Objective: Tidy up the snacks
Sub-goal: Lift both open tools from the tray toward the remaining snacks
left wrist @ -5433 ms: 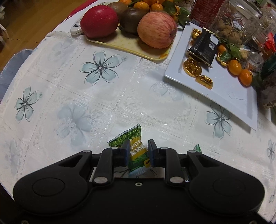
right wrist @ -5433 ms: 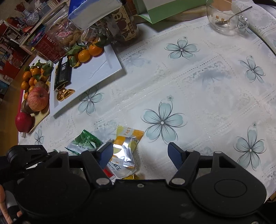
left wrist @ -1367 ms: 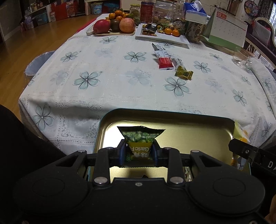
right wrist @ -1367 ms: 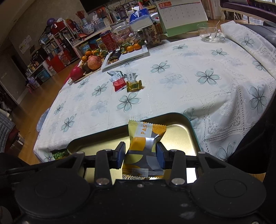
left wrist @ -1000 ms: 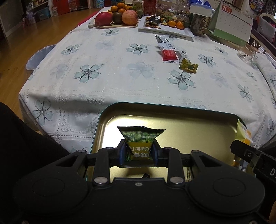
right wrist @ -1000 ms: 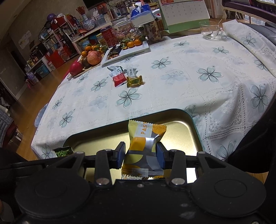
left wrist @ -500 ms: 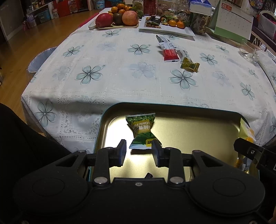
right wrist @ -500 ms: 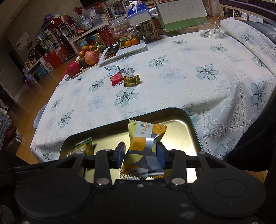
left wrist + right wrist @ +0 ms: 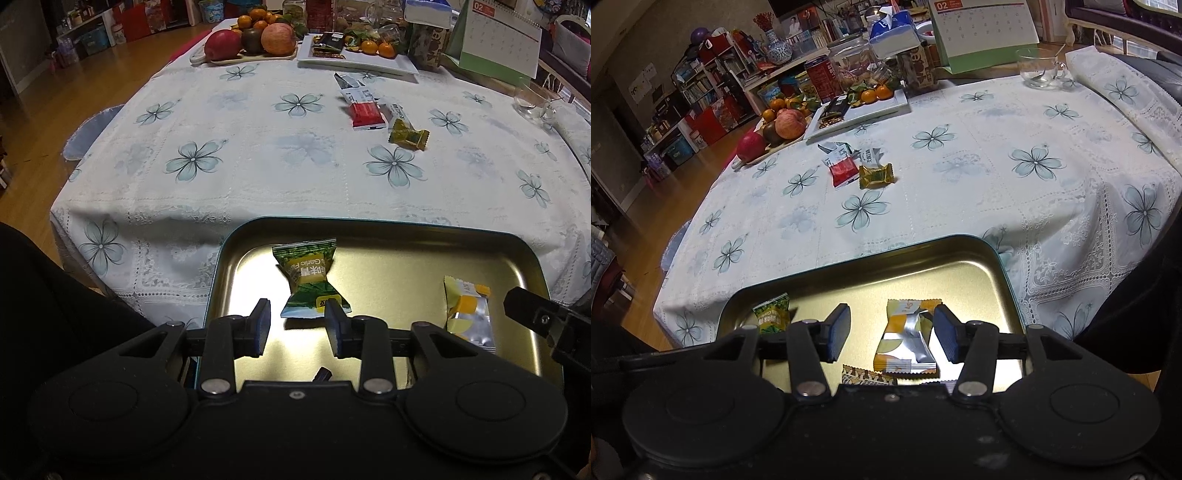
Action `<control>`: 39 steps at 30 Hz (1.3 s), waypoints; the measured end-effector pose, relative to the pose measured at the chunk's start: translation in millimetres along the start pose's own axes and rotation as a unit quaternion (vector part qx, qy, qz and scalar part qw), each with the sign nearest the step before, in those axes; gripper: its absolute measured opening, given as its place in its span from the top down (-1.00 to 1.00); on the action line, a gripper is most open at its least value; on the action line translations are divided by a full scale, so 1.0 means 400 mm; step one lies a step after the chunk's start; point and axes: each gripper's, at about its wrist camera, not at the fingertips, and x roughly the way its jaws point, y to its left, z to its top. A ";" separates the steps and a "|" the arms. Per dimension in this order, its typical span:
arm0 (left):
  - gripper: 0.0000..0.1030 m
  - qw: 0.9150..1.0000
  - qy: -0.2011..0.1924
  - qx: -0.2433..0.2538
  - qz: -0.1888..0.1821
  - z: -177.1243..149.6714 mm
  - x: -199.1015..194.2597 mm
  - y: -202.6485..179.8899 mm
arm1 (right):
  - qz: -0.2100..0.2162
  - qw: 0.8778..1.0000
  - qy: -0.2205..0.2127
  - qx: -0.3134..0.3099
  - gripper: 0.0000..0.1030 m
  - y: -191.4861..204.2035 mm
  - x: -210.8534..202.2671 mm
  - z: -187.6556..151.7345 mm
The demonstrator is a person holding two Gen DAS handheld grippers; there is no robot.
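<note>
A gold metal tin [image 9: 402, 236] [image 9: 945, 258] sits below the table's near edge. A green pea snack packet [image 9: 308, 280] [image 9: 772, 315] lies in its left part. An orange and silver packet [image 9: 468, 317] [image 9: 907, 341] lies in its right part. My left gripper [image 9: 297, 325] is open and empty just above the green packet. My right gripper [image 9: 892, 334] is open and empty over the orange packet. On the table lie a red packet [image 9: 365, 114] [image 9: 842, 170], a gold-green candy [image 9: 408, 136] [image 9: 875, 176] and a white packet [image 9: 399, 110] [image 9: 870, 157].
A brown patterned wrapper [image 9: 868, 376] lies in the tin near my right gripper. At the table's far end stand a fruit tray [image 9: 255, 40], a white plate [image 9: 354, 61] with sweets and oranges, jars, a desk calendar [image 9: 495, 44] and a glass cup [image 9: 532, 101].
My right gripper opened and let the orange packet drop into the tin. My left gripper, which released the green packet half a second ago, opened wider; the green packet lies flat.
</note>
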 end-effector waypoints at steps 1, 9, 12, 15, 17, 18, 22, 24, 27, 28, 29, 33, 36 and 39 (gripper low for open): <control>0.18 1.000 0.000 0.000 0.001 0.000 0.001 0.000 | 0.000 1.000 0.001 0.000 -0.04 0.000 0.001 0.000; 0.18 1.000 -0.010 -0.001 0.008 -0.006 -0.010 0.005 | -0.002 1.000 0.005 0.000 -0.09 -0.001 0.000 0.001; 0.17 1.000 -0.016 -0.002 0.010 -0.009 -0.021 0.010 | 0.001 1.000 0.011 0.000 -0.09 -0.001 0.001 0.003; 0.17 1.000 -0.019 -0.010 0.010 -0.007 -0.030 0.019 | 0.002 1.000 0.014 -0.006 -0.09 0.006 -0.001 0.007; 0.17 1.000 -0.013 -0.016 0.008 -0.001 -0.031 0.025 | 0.003 1.000 0.015 -0.017 -0.09 0.015 -0.006 0.010; 0.17 1.000 -0.008 -0.020 0.005 0.004 -0.031 0.028 | 0.003 1.000 0.014 -0.023 -0.10 0.019 -0.008 0.012; 0.18 1.000 0.009 -0.019 0.004 0.019 -0.031 0.034 | 0.001 0.999 0.004 -0.052 -0.13 0.039 -0.019 0.026; 0.18 1.000 0.017 -0.014 -0.001 0.027 -0.032 0.036 | -0.002 0.998 0.004 -0.063 -0.15 0.047 -0.018 0.036; 0.18 0.999 0.028 -0.015 -0.013 0.043 -0.032 0.041 | -0.005 0.998 0.010 -0.070 -0.15 0.053 -0.012 0.056; 0.18 0.999 0.030 -0.017 -0.014 0.051 -0.031 0.043 | -0.006 0.997 0.015 -0.074 -0.15 0.055 -0.008 0.063; 0.18 0.999 0.033 -0.018 -0.015 0.060 -0.029 0.044 | -0.007 0.997 0.019 -0.078 -0.15 0.057 -0.002 0.071; 0.18 0.998 0.049 -0.024 -0.019 0.110 -0.015 0.048 | -0.015 0.994 0.044 -0.094 -0.15 0.066 0.034 0.106; 0.18 0.998 0.056 -0.020 -0.029 0.154 0.001 0.045 | -0.012 0.992 0.064 -0.104 -0.15 0.074 0.065 0.138; 0.18 0.998 0.058 -0.009 -0.024 0.199 0.017 0.035 | -0.010 0.991 0.076 -0.109 -0.14 0.082 0.099 0.175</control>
